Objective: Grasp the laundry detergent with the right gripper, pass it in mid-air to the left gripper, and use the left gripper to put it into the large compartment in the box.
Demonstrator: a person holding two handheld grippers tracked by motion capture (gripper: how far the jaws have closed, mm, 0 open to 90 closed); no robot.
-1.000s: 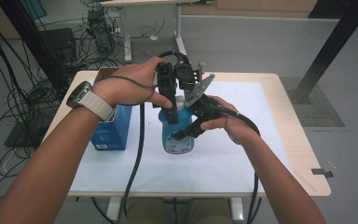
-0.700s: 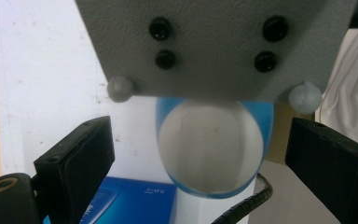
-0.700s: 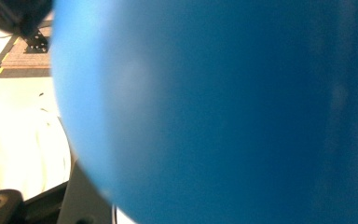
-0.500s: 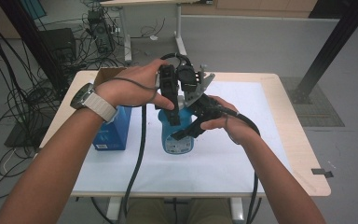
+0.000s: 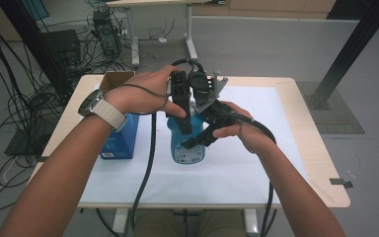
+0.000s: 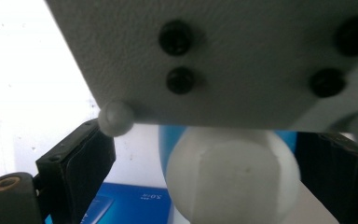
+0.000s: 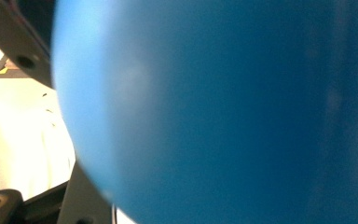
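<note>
A blue bottle (image 5: 188,149) with a white label stands on the white mat near the table's middle. My left gripper (image 5: 184,124) points down over its top. In the left gripper view its black jaws stand apart on either side of the bottle's white cap (image 6: 230,175), with a gap on the left side. The grey plate (image 6: 223,56) of the other gripper hangs just above the cap. My right gripper (image 5: 200,138) comes in from the right and is shut on the bottle's body, which looms large and blue (image 7: 223,112) in the right gripper view.
A blue carton (image 5: 119,139) stands on the table left of the bottle, under the left forearm. An open cardboard box (image 5: 114,79) sits at the back left corner. The white mat (image 5: 261,158) covers most of the tabletop. Cables trail from both grippers toward the front edge.
Almost nothing has moved. The left gripper has settled slightly lower over the bottle's cap, and the right gripper keeps its hold on the bottle.
</note>
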